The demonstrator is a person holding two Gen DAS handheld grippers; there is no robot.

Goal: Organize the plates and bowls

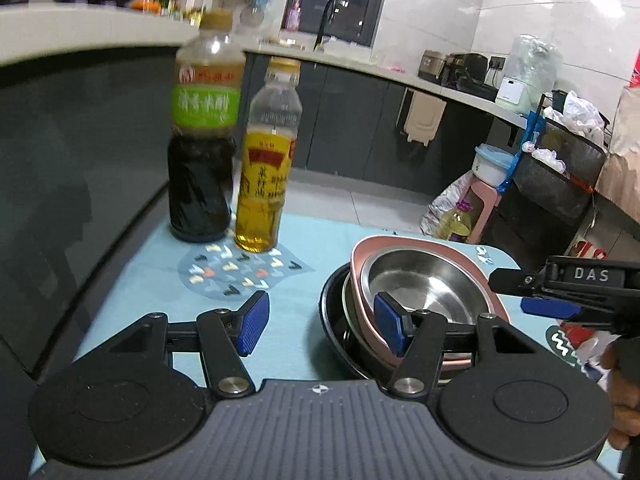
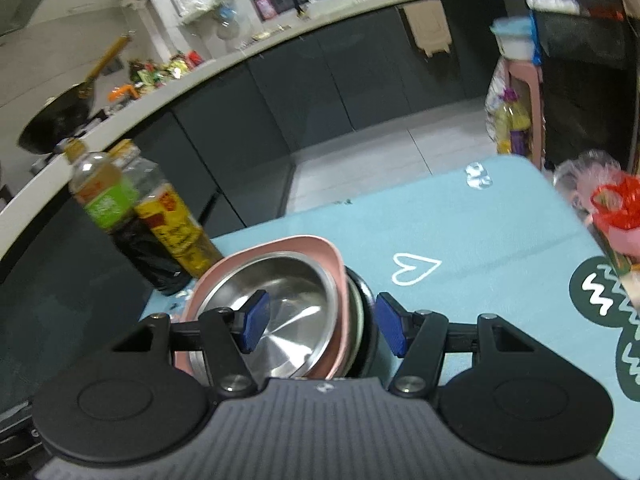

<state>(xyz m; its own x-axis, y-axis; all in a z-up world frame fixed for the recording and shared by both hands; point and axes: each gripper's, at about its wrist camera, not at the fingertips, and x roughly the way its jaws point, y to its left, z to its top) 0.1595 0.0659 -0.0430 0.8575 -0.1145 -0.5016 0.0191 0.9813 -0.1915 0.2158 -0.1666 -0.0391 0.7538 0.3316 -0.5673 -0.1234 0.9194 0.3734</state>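
Note:
A stack of dishes stands on the light blue mat (image 1: 296, 312): a steel bowl (image 1: 424, 292) inside a pink dish (image 1: 368, 256), on a black plate (image 1: 332, 320). My left gripper (image 1: 320, 326) is open and empty, its right finger just over the stack's near left rim. In the right wrist view the steel bowl (image 2: 288, 312) sits in the pink dish (image 2: 320, 248) over the black plate (image 2: 370, 320). My right gripper (image 2: 322, 326) is open and straddles the stack's right rim. It also shows at the right of the left wrist view (image 1: 560, 296).
A dark sauce bottle (image 1: 204, 140) and a yellow oil bottle (image 1: 264, 164) stand at the mat's far left. A red plastic bag (image 2: 616, 208) lies at the mat's right edge. Dark cabinets and a counter run behind.

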